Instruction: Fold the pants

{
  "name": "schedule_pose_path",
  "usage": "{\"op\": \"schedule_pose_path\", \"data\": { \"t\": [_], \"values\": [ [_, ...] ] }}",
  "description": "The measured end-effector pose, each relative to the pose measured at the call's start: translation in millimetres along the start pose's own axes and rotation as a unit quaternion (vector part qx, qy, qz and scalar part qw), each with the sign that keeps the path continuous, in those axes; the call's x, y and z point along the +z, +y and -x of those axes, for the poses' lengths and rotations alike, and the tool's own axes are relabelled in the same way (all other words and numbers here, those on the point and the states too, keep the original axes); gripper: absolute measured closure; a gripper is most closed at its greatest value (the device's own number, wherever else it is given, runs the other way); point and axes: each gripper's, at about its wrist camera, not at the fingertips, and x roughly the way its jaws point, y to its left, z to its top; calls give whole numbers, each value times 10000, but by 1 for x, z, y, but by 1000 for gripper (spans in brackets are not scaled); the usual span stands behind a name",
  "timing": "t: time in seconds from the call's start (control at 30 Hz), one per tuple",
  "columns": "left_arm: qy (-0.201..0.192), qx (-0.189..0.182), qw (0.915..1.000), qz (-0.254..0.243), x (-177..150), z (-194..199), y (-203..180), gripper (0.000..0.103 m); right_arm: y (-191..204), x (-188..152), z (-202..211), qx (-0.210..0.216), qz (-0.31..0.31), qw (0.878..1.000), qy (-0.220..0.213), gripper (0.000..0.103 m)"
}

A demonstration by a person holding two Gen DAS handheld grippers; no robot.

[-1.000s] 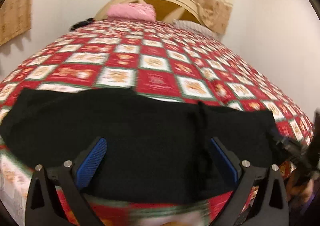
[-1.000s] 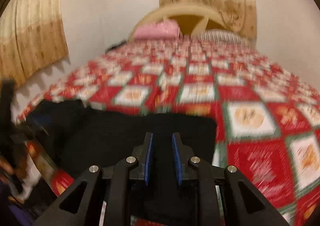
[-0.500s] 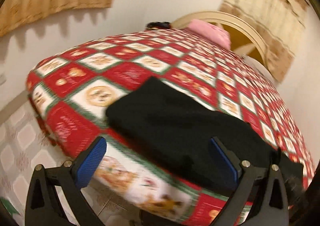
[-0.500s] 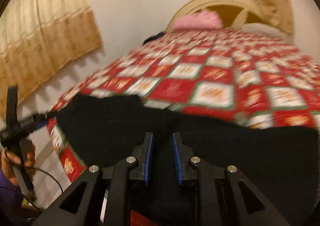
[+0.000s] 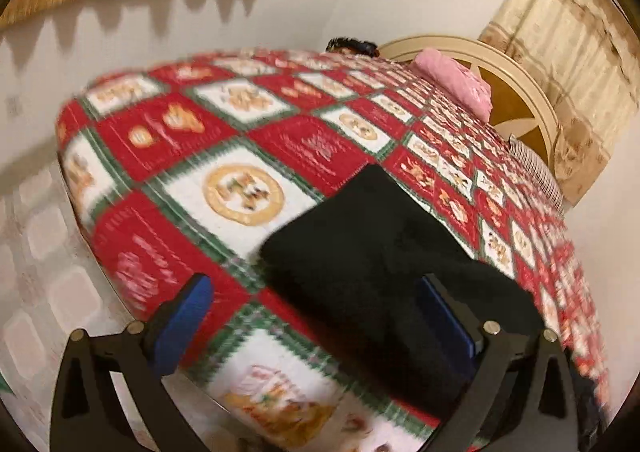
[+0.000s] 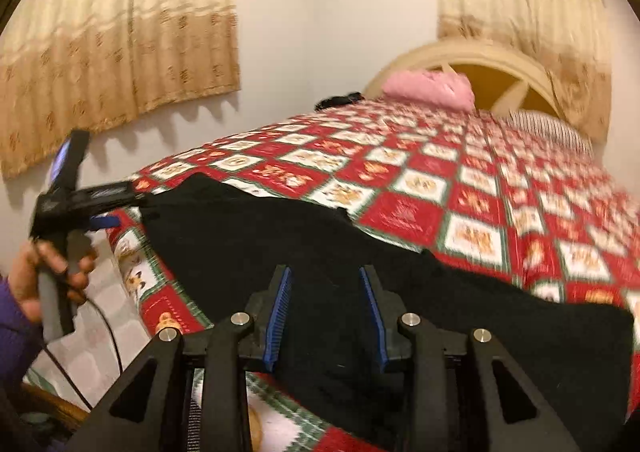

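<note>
Nearest to my right camera, the right gripper (image 6: pixel 326 312) has its fingers apart with a clear gap, and they hold nothing; below them lie the black pants (image 6: pixel 360 276). In the left camera my left gripper (image 5: pixel 316 316) is spread wide and also empty, its right finger (image 5: pixel 448 316) over the end of the pants (image 5: pixel 384 252), its left finger over the quilt. I cannot tell if either gripper touches the cloth.

The pants lie stretched along the near edge of the bed, on the red, white and green quilt (image 6: pixel 472 187). At the left end of the pants, in the right camera, I see the left gripper (image 6: pixel 108 221) held by the person's hand (image 6: pixel 44 276), just beside the corner of the cloth.

Farther away, a pink pillow (image 6: pixel 432 85) and a striped pillow (image 6: pixel 548 127) rest at the cream headboard (image 6: pixel 480 55). Behind are beige curtains (image 6: pixel 120 43) on the wall.
</note>
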Motion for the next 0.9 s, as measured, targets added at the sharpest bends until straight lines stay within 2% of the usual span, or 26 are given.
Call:
{"op": "schedule_pose_path", "data": {
  "t": [0.07, 0.13, 0.17, 0.2, 0.27, 0.3, 0.37, 0.43, 0.5, 0.57, 0.63, 0.7, 0.77, 0.9],
  "values": [
    [-97, 64, 9999, 101, -2, 0, -5, 0, 5, -1, -1, 89, 13, 9999, 47, 66],
    [-44, 33, 10000, -11, -5, 0, -12, 5, 3, -4, -4, 151, -109, 9997, 173, 66],
    [-81, 152, 9998, -89, -7, 3, -17, 13, 1, -6, -4, 166, -168, 9995, 214, 66],
    [-138, 233, 9995, -137, -8, 5, -19, 17, -2, -8, -5, 200, -263, 9991, 272, 66],
    [-295, 318, 9989, -191, -10, 11, -21, 17, -6, -11, -5, 247, -411, 9983, 335, 66],
    [-281, 281, 9991, -151, -11, 10, -21, 17, -8, -12, -4, 250, -472, 9980, 336, 66],
    [8, 152, 9999, -13, -12, -2, -19, 17, -8, -13, -1, 234, -511, 9979, 310, 66],
    [-118, 390, 9990, -193, -15, -6, -27, 17, -8, -14, 1, 240, -544, 9978, 289, 66],
    [-77, 712, 9964, -462, -17, -12, -38, 16, -8, -14, 3, 242, -569, 9977, 285, 66],
    [-116, 867, 9950, -487, -18, -14, -41, 17, -9, -14, 4, 231, -600, 9975, 281, 66],
    [-206, 856, 9954, -383, -16, -12, -38, 32, -12, -15, 6, 194, -654, 9973, 258, 66],
    [-246, 631, 9975, -212, -12, -9, -31, 70, -17, -16, 10, 105, -757, 9968, 221, 66],
    [-87, 216, 9997, 38, -9, -12, -25, 81, -26, -17, 14, -16, -936, 9955, 153, 66],
    [-228, 181, 9995, -155, -9, -5, -41, 84, -61, -19, 32, -528, -1590, 9858, -75, 66]
  ]
}}
